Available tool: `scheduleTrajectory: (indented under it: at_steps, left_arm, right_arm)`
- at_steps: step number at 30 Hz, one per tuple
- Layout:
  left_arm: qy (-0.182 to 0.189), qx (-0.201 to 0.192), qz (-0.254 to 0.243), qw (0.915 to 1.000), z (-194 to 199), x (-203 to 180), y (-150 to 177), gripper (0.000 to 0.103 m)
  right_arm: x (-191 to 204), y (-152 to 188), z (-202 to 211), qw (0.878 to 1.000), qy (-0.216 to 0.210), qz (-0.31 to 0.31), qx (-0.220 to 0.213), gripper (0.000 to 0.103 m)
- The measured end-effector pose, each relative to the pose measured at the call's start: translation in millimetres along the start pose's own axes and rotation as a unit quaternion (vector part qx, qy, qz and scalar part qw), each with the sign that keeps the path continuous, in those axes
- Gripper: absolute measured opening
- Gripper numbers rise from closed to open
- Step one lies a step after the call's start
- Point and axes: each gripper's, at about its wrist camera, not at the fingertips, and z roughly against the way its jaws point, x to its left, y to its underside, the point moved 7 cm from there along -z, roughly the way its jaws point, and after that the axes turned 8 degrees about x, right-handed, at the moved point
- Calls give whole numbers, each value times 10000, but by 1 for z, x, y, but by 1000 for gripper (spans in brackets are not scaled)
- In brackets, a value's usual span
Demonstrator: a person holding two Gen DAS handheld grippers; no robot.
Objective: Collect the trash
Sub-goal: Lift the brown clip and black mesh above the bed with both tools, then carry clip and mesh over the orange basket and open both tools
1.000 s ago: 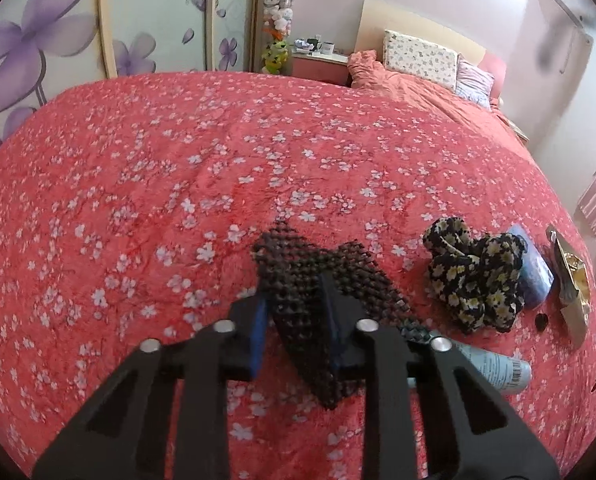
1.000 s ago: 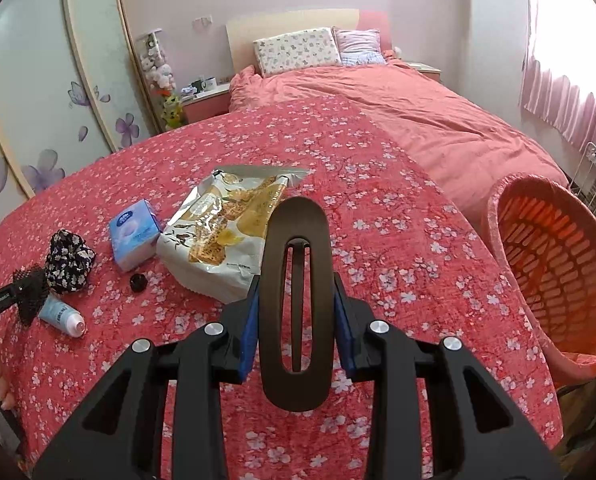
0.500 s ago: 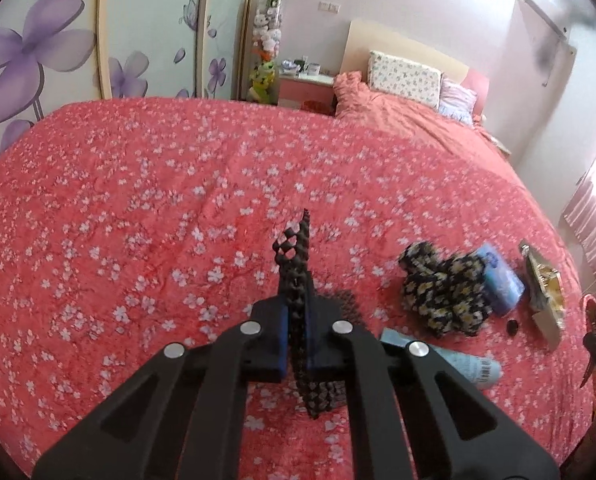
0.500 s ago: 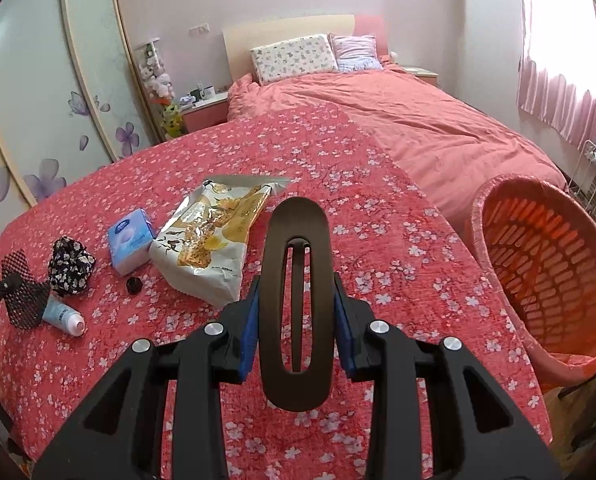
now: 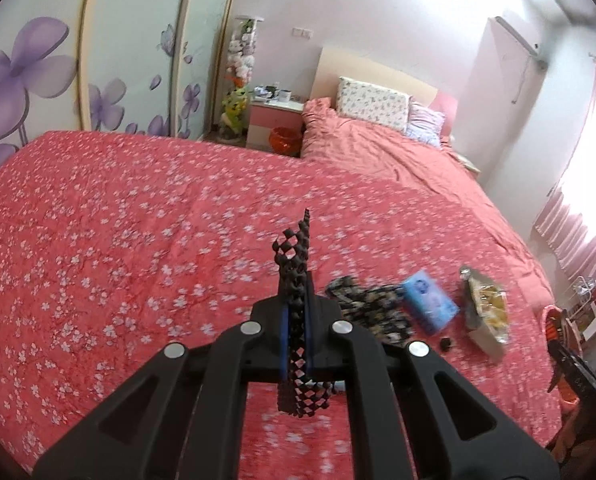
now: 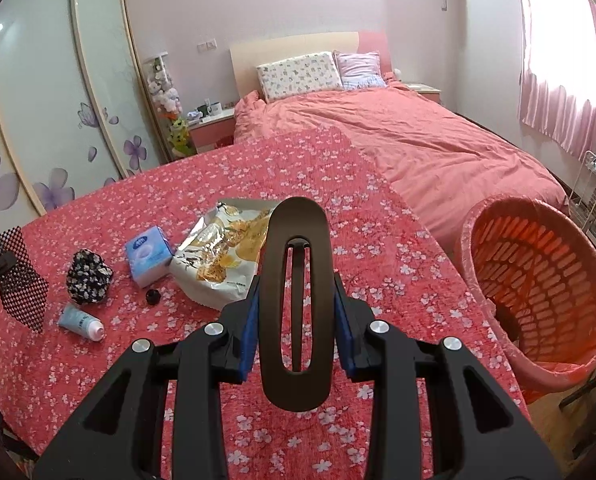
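My left gripper (image 5: 295, 332) is shut on a black mesh net piece (image 5: 298, 280), held edge-on above the red flowered cover; the net also shows at the far left of the right wrist view (image 6: 19, 276). My right gripper (image 6: 295, 320) is shut on a dark oval hair clip (image 6: 295, 308), held above the cover. An orange slatted trash basket (image 6: 538, 292) stands to the right beside the table edge. On the cover lie a snack bag (image 6: 221, 256), a blue tissue pack (image 6: 147, 254), a floral scrunchie (image 6: 87, 282), a small tube (image 6: 81, 322) and a black cap (image 6: 153, 297).
The red flowered cover (image 5: 117, 220) spreads wide to the left. A bed (image 6: 418, 148) with pillows lies behind. Sliding wardrobe doors (image 6: 57, 100) stand on the left, a nightstand (image 5: 275, 120) at the back, pink curtains (image 6: 562, 80) on the right.
My left gripper closed on the black net and lifted it off the cover, rising and tilting up. My right gripper rose slightly with the hair clip; the basket shows fuller.
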Motion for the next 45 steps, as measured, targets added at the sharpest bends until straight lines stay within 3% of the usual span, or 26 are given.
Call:
scheduleTrajectory:
  at_steps: [13,22,29,45]
  left_arm:
    - [757,-128,-533,9956,31,-89,-10,7]
    - [1442,-51,-1015,9843,36,-174,-4,7]
    - [1936,138,-1418,9707,31,-253,14,7]
    - [2926,805,-2259,9257,0,-432,80,7]
  right_arm:
    - [-19,-10,30,9992,95,-46,-386,33]
    - [-54,-16,51,9973,248,-278,-637,33]
    - [-98,-18,64,9940,432,-626,-790,33]
    - [-206,-18,76,9814,914,-1405,-936,33]
